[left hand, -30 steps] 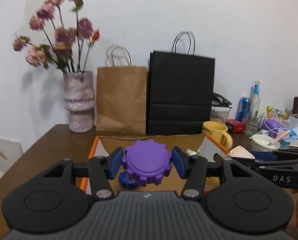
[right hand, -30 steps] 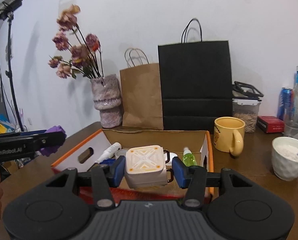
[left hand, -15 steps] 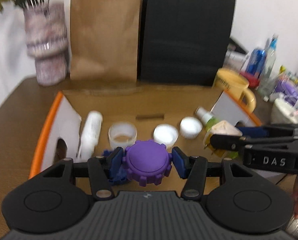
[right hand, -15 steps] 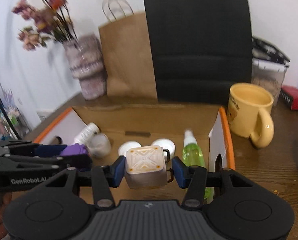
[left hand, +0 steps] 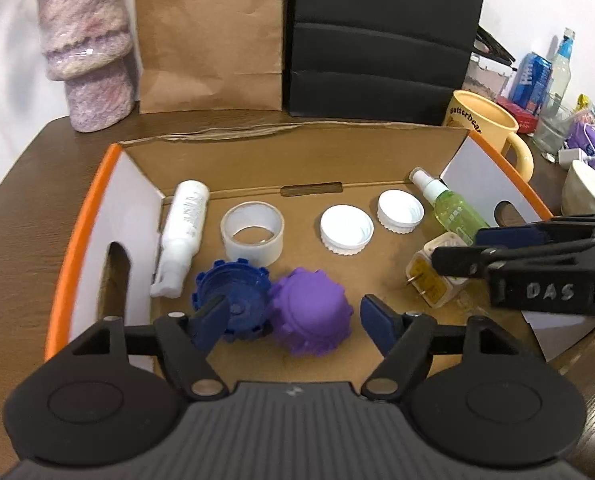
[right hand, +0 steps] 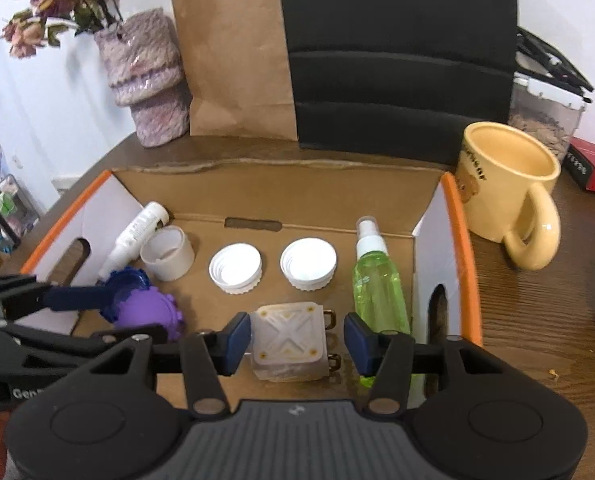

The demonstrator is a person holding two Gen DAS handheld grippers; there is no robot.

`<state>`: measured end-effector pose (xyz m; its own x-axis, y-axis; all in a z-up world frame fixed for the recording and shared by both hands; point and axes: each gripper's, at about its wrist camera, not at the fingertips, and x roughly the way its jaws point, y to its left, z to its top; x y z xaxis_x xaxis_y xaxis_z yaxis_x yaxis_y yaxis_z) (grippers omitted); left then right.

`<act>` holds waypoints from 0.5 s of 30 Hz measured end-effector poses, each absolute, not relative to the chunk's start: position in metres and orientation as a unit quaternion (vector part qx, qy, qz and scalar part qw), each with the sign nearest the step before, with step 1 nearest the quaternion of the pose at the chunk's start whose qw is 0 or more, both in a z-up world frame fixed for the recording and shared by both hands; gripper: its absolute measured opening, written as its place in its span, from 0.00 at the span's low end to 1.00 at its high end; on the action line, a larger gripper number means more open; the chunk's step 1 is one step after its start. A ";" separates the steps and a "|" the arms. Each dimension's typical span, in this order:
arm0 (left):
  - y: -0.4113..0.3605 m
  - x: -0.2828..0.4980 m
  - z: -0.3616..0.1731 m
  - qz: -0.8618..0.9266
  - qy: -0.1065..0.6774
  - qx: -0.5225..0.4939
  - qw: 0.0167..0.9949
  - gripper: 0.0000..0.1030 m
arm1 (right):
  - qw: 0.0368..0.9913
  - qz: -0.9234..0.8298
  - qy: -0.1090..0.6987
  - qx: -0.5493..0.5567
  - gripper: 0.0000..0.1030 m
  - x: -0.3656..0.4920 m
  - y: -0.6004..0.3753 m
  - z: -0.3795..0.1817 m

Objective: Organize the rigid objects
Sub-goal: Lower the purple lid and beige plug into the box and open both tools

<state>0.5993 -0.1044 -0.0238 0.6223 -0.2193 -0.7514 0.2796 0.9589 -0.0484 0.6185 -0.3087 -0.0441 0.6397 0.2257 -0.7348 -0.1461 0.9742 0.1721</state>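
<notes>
Left wrist view: the left tool [left hand: 293, 322] has its jaws opening, pads clear of the purple gear cap [left hand: 309, 316], which sits on the floor of the cardboard box [left hand: 257, 136] touching a blue gear cap [left hand: 233, 292]. Right wrist view: the right tool [right hand: 299, 340] has its left pad against the white plug adapter [right hand: 288, 340] and its right pad apart from the adapter's body, so a grip cannot be confirmed; the adapter is low in the box beside the green spray bottle [right hand: 377, 284].

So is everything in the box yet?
Nearly. Lying in the box: white bottle, tape roll, two white lids, spray bottle, blue cap. The left gripper fingers are opening around the purple cap, which sits on the box floor. The right gripper holds the plug adapter low in the box. Left: release that, pull both out.
</notes>
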 end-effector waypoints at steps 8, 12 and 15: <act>-0.083 0.535 0.036 -0.136 0.316 0.025 0.939 0.82 | 0.923 0.098 0.367 0.052 0.55 0.560 -0.317 0.007; -0.077 0.489 0.063 -0.145 0.265 0.029 0.953 0.86 | 0.941 0.093 0.322 0.043 0.58 0.520 -0.319 0.032; -0.072 0.457 0.074 -0.139 0.229 0.031 0.963 0.87 | 0.954 0.083 0.287 0.035 0.60 0.489 -0.317 0.047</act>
<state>0.4574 -0.0723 0.0743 0.8566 -0.2538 -0.4493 0.2824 0.9593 -0.0034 0.4889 -0.3172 0.0470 0.8212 0.1788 -0.5418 -0.1382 0.9837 0.1151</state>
